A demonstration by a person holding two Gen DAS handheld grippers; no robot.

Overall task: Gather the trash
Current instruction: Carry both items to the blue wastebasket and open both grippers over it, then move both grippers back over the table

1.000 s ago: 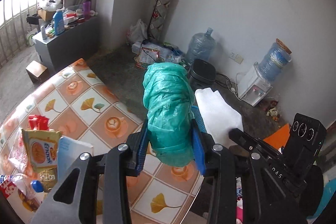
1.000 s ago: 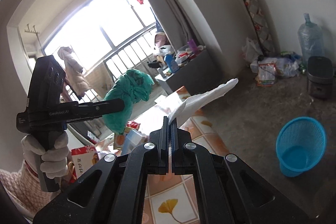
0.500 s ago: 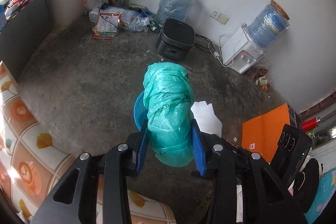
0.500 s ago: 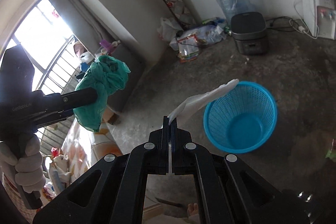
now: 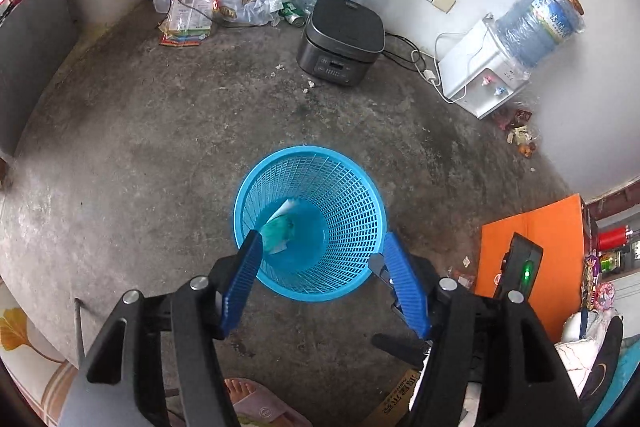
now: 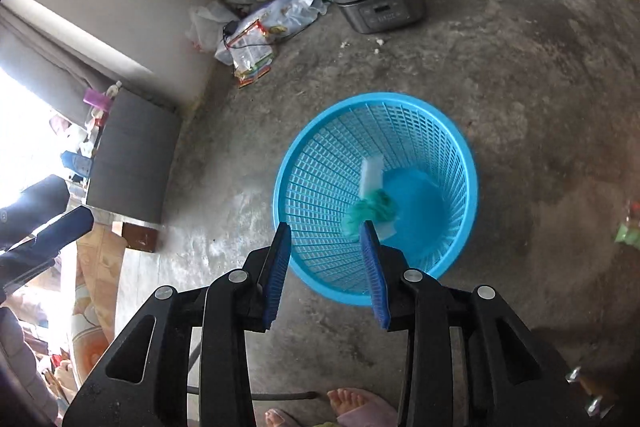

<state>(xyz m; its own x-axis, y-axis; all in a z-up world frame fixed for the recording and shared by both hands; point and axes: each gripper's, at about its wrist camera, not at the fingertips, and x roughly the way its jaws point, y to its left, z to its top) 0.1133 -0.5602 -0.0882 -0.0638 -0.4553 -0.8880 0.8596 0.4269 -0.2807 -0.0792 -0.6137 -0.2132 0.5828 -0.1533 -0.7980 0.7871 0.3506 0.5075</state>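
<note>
I have both grippers over the blue mesh wastebasket (image 5: 310, 223), tipped down at it so whatever I let go lands inside. The left gripper (image 5: 320, 259) has just been opening and stands wide, nothing between its jaws. The right gripper (image 6: 326, 255) has just been opening too, partway, and is empty. Below and ahead of them, the green plastic bag (image 6: 372, 211) and the white tissue (image 6: 370, 177) lie in the basket. Both are blurred; I cannot tell whether they have settled.

lived-in home room: rice cooker (image 5: 341, 41), water dispenser (image 5: 478, 75), bare concrete floor (image 5: 160, 131).
</note>
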